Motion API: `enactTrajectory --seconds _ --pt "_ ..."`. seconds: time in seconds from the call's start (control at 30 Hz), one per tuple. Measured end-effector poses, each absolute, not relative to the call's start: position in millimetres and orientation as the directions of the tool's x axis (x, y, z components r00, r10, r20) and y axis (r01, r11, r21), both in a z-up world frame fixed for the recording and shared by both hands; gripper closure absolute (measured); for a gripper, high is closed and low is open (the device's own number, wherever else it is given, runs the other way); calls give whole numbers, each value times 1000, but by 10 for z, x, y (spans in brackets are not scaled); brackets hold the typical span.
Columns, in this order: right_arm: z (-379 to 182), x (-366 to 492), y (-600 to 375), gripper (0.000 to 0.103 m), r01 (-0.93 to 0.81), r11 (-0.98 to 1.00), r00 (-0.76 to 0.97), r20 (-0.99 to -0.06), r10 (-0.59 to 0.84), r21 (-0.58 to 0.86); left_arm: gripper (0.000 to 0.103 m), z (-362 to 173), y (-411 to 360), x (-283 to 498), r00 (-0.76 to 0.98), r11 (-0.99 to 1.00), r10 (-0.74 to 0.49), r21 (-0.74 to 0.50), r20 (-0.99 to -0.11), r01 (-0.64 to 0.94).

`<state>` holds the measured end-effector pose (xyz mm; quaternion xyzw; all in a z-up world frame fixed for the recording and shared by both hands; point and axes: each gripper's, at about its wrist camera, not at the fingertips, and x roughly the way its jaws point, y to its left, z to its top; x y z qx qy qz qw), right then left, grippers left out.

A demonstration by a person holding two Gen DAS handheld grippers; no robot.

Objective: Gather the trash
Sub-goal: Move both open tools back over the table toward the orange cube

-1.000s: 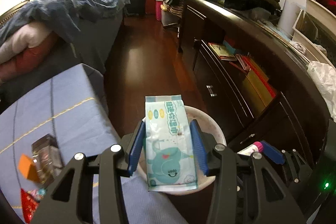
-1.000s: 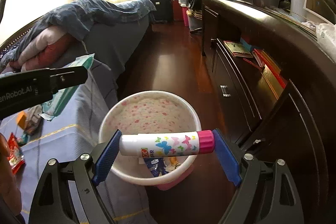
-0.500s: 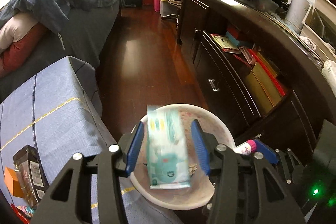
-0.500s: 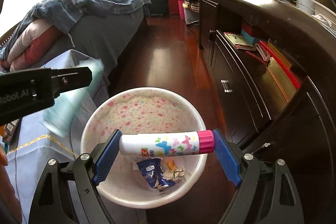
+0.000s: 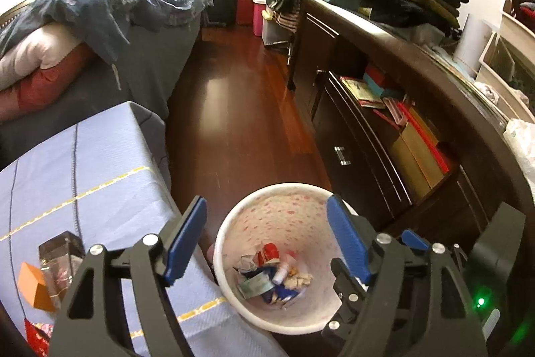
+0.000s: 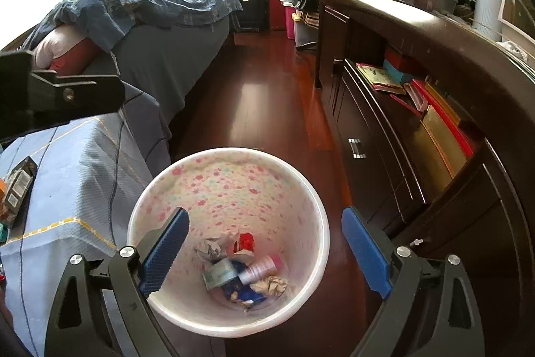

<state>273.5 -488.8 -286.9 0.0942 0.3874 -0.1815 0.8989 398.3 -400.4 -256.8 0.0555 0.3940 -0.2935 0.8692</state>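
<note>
The left hand-held gripper (image 5: 265, 241) is wide apart and holds nothing. Its 2 blue ribbed pads (image 5: 185, 238) hang over the bin (image 5: 220, 260) and touch nothing. The right hand-held gripper (image 6: 264, 251) is also wide apart and empty, with its 2 blue pads (image 6: 165, 251) spread over the same bin.

The bin is 1 round white plastic tub with small pink flowers inside. It stands on the shiny dark red wood floor (image 5: 234, 122).

The trash lies at the bottom of the bin. In the right view I count 1 pale green wipes pack (image 6: 219, 271), 1 white tube with a pink cap (image 6: 262, 266) at 3 o'clock from the pack, 2 crumpled paper balls (image 6: 209, 248), 1 red wrapper (image 6: 245, 241) and 1 blue wrapper (image 6: 242, 291).

At 9 o'clock from the bin is the counter (image 5: 100, 176), covered in soft blue cloth with thin yellow lines. On it sit 1 clear box (image 5: 62, 260) and 1 orange box (image 5: 31, 286).
</note>
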Motion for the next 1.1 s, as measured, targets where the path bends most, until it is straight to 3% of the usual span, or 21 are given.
enactTrajectory --seconds 0.4,0.63,0.9,1.1 --pt "-2532 2488 -4446 5 314 947 672 -720 -172 67 20 -2312 -3342 3719 586 880 -403 -122 -703 459" --pt "-2384 2390 -3976 4 216 974 688 -719 -101 70 16 -2332 -2731 3616 641 941 -274 -61 -717 334" --pt "-2283 2321 -3570 4 137 989 700 -712 -59 53 18 -2589 -1941 4011 609 988 -123 -38 -784 151" --pt "-2254 2384 -3373 4 107 993 700 -712 -46 41 19 -2819 -1832 4320 562 990 -105 -36 -821 133"
